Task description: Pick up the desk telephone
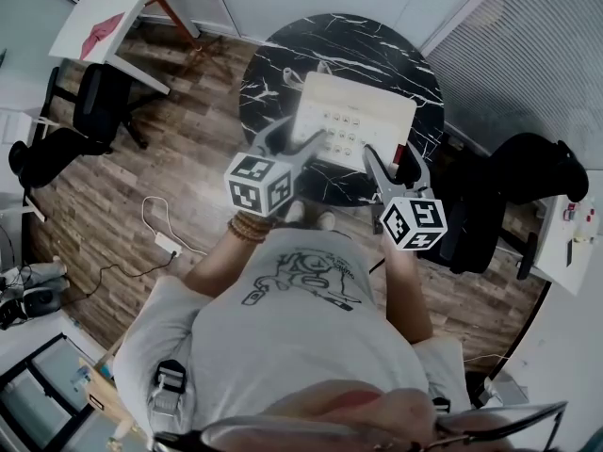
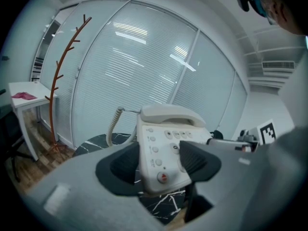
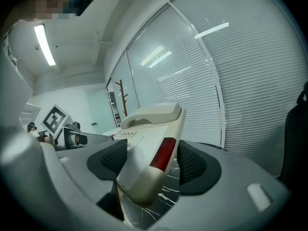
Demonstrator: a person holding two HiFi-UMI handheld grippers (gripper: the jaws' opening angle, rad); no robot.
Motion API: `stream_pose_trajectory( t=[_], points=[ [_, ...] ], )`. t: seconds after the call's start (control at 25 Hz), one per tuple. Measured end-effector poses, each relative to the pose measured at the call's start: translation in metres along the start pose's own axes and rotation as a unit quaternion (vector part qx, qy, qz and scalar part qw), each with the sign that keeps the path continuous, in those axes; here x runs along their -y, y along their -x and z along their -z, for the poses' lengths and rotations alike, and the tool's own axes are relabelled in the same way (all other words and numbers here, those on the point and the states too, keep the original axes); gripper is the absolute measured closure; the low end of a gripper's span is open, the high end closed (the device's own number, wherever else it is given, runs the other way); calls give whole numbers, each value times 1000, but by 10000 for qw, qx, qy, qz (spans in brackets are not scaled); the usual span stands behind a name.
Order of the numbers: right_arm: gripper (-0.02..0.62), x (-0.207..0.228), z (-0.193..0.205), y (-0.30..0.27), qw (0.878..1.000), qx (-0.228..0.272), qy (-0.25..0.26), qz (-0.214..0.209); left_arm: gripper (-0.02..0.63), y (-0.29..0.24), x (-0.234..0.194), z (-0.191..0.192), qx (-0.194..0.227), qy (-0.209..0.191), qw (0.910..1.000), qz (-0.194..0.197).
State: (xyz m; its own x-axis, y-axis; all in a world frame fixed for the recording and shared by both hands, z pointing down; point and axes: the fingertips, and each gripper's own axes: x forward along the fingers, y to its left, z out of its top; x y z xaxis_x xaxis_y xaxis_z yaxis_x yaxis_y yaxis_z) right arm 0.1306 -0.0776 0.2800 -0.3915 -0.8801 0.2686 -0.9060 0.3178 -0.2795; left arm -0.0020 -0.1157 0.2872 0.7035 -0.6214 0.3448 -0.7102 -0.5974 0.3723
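Both left gripper [image 1: 296, 143] and right gripper [image 1: 391, 163] clamp their fingers on the near corners of the desk telephone [image 1: 353, 111], which seems already raised off the tabletop [image 1: 283, 55].

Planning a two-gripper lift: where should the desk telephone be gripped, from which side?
Likely its near corners, left gripper and right gripper one each, from the person's side: the desk telephone is wide, its front edge thin, its handset along the far edge.
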Motion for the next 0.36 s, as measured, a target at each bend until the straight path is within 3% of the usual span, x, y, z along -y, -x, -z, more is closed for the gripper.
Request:
stream_pose_trajectory(
  t=[0.36],
  points=[
    [265, 1, 3, -4, 10000, -26, -41, 23, 341, -2, -4, 3, -37, 27, 10000, 1]
  ],
)
